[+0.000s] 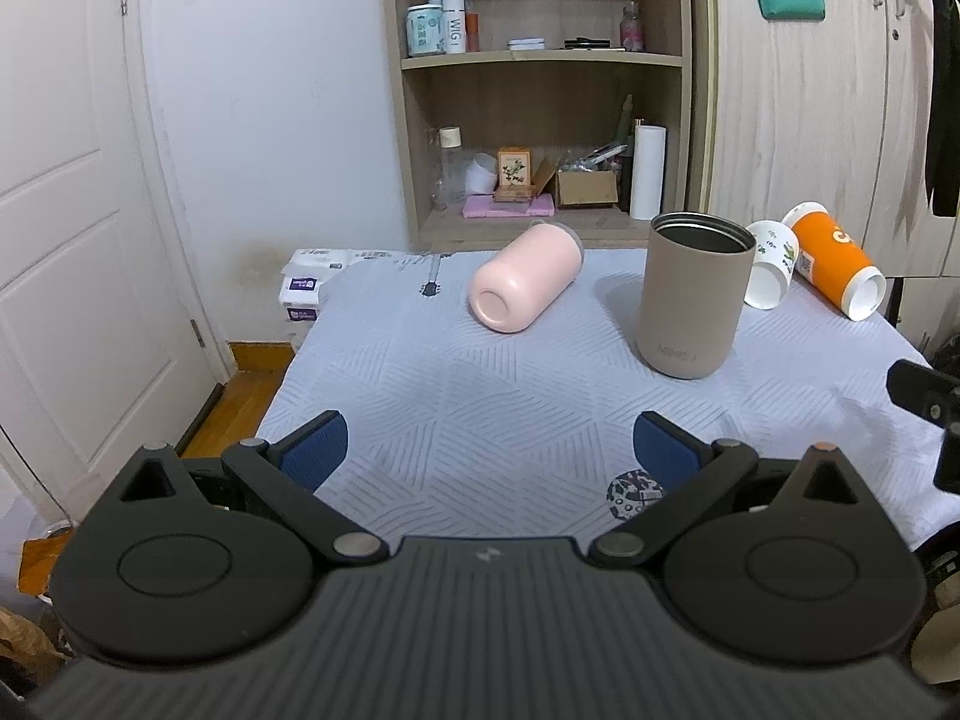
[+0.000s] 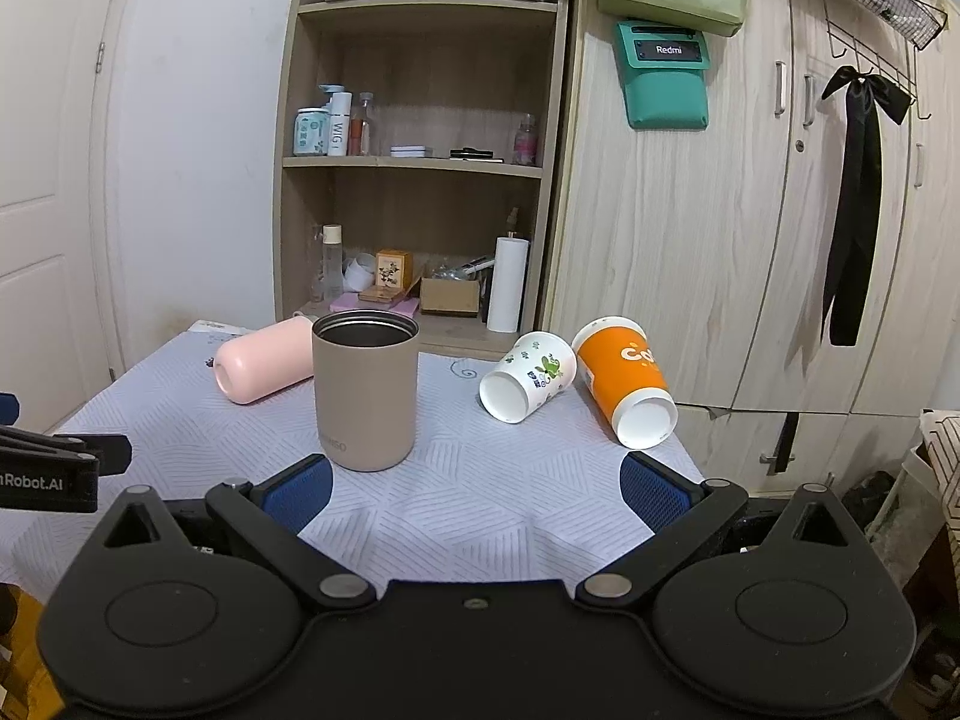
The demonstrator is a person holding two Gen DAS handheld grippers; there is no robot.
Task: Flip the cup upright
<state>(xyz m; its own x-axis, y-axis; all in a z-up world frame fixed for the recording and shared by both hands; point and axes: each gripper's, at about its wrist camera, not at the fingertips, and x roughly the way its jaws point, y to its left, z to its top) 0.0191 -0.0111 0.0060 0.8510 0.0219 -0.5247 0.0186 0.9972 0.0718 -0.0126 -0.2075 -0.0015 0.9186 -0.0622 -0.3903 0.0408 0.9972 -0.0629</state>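
A tan tumbler (image 1: 693, 294) (image 2: 365, 390) stands upright on the table, mouth up. A pink cup (image 1: 523, 277) (image 2: 264, 369) lies on its side to its left. A white floral paper cup (image 1: 771, 264) (image 2: 528, 375) and an orange paper cup (image 1: 837, 261) (image 2: 624, 384) lie on their sides to its right. My left gripper (image 1: 491, 453) is open and empty, near the table's front, short of the cups. My right gripper (image 2: 476, 492) is open and empty, just in front of the tumbler.
A pale patterned cloth (image 1: 480, 396) (image 2: 480, 480) covers the table. An open wooden shelf unit (image 1: 540, 60) (image 2: 420, 162) with bottles and boxes stands behind. A wardrobe (image 2: 720, 240) is at the right, a white door (image 1: 60, 210) at the left.
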